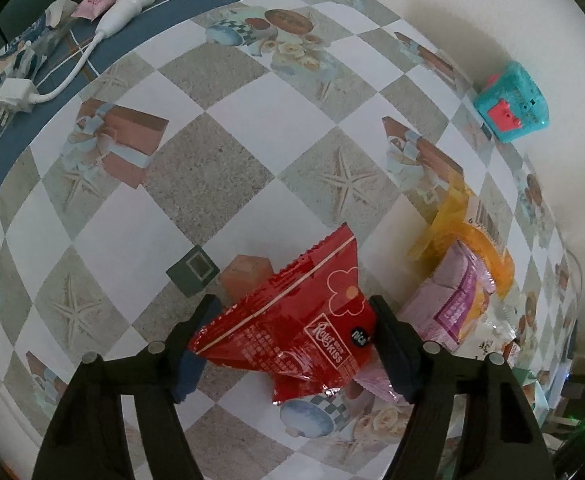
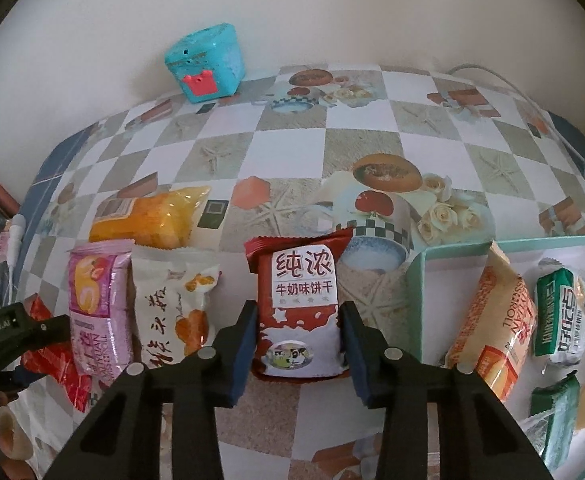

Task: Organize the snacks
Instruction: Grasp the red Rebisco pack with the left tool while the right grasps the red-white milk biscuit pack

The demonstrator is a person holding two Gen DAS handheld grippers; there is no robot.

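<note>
On the checked tablecloth (image 2: 372,148): your snacks lie in a loose row, with a pale green open box (image 2: 420,276) to the right.
Left gripper (image 1: 292,336): your pads meet both side edges of the crinkled red foil packet (image 1: 292,320); it looks gripped, though the near end is hidden.
Right gripper (image 2: 297,332): your blue pads press both sides of the red-and-white biscuit packet (image 2: 298,304), just left of the box.
Beside it: a white sachet (image 2: 172,308), a pink cake-roll wrapper (image 2: 96,308), an orange bag (image 2: 148,216).
In the box: a tan egg-roll pack (image 2: 492,320) leans on the wall; green wrappers (image 2: 560,316) lie flat.
By the wall: a teal plastic toy (image 2: 206,64).
</note>
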